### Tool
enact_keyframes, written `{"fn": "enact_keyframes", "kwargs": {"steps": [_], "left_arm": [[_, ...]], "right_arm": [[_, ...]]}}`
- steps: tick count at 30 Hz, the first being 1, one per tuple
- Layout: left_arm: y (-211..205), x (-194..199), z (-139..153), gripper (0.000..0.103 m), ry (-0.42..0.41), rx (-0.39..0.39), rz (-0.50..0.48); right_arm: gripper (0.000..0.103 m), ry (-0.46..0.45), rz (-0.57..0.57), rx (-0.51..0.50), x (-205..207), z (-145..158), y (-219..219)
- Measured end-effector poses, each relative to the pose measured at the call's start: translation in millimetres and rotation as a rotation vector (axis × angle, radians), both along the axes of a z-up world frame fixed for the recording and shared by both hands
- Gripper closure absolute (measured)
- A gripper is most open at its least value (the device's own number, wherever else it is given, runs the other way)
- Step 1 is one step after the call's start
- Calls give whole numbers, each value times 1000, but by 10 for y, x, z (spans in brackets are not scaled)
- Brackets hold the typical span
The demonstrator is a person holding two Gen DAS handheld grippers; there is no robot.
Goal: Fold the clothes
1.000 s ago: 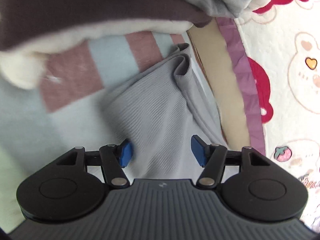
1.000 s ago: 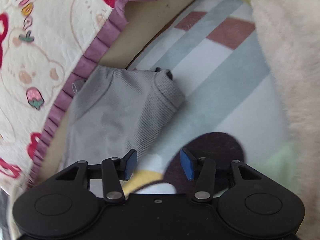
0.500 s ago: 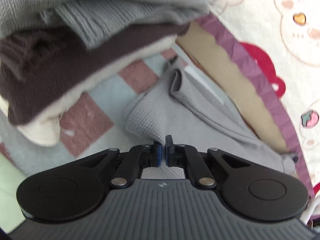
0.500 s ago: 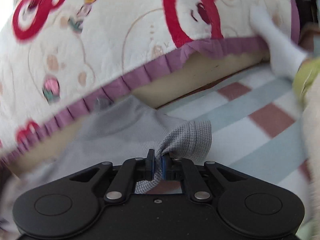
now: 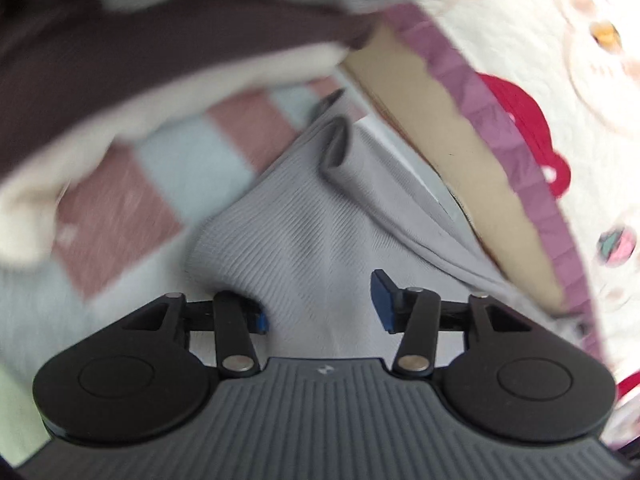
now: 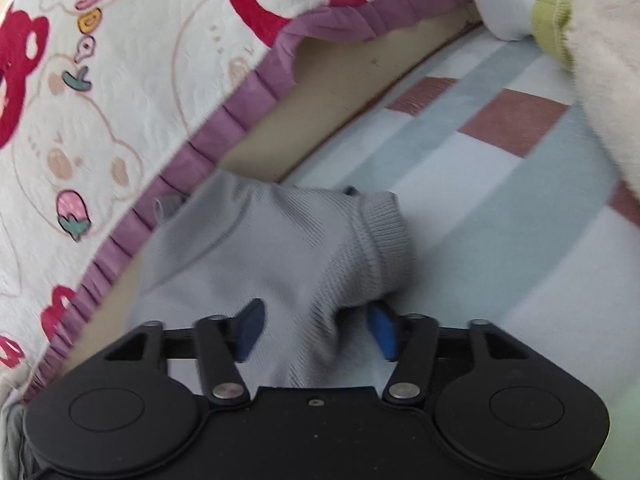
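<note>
Left wrist view: left gripper (image 5: 320, 304) spread wide over grey garment (image 5: 304, 232), long axis running ahead toward blanket (image 5: 560, 92). Right gripper (image 6: 316, 330) likewise wide, straddling ribbed cuff (image 6: 384, 236); neither nearer.

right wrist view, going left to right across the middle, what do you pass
bear-print blanket → its purple frill → grey knit garment → striped rug → cream fleece at the right edge

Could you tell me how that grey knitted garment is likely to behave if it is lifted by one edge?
The grey garment will probably flop and sag, since it already lies in soft folds. Its ribbed knit should grip rather than slip. It looks light.
</note>
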State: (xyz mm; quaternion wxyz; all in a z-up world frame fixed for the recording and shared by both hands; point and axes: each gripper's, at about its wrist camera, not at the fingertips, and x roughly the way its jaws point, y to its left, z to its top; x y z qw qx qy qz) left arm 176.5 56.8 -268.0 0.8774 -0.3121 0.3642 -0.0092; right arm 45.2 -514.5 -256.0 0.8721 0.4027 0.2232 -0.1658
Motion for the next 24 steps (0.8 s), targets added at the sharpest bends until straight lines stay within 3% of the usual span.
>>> {"fn": "enact_keyframes", "kwargs": {"steps": [1, 3, 4, 6, 9, 10, 14, 18, 21, 24], "left_arm": [[-39, -2, -7, 37, -32, 28, -14], [-85, 21, -19, 38, -67, 64, -28], [-35, 27, -29, 56, -61, 25, -21], [66, 37, -50, 95, -49, -54, -7], [318, -44, 42, 96, -43, -175, 65], [372, -100, 125, 97, -38, -181, 68], [360, -348, 422, 97, -31, -81, 29], [392, -603, 507, 97, -39, -92, -12], [253, -792, 668, 100, 3, 186, -54], [198, -973, 772, 100, 25, 283, -104]], "right_arm": [[38, -5, 5, -21, 72, -25, -10], [41, 2, 18, -71, 264, -17, -19], [85, 0, 20, -111, 276, 73, -3], [96, -2, 22, -189, 299, 253, 29], [97, -2, 31, -304, 320, 517, 77], [98, 12, 56, -327, 259, 575, 94], [98, 73, 155, -419, 13, 807, 161], [99, 130, 217, -450, -243, 936, 100], [99, 159, 249, -477, -469, 1054, 98], [99, 226, 270, -475, -712, 1134, 189]]}}
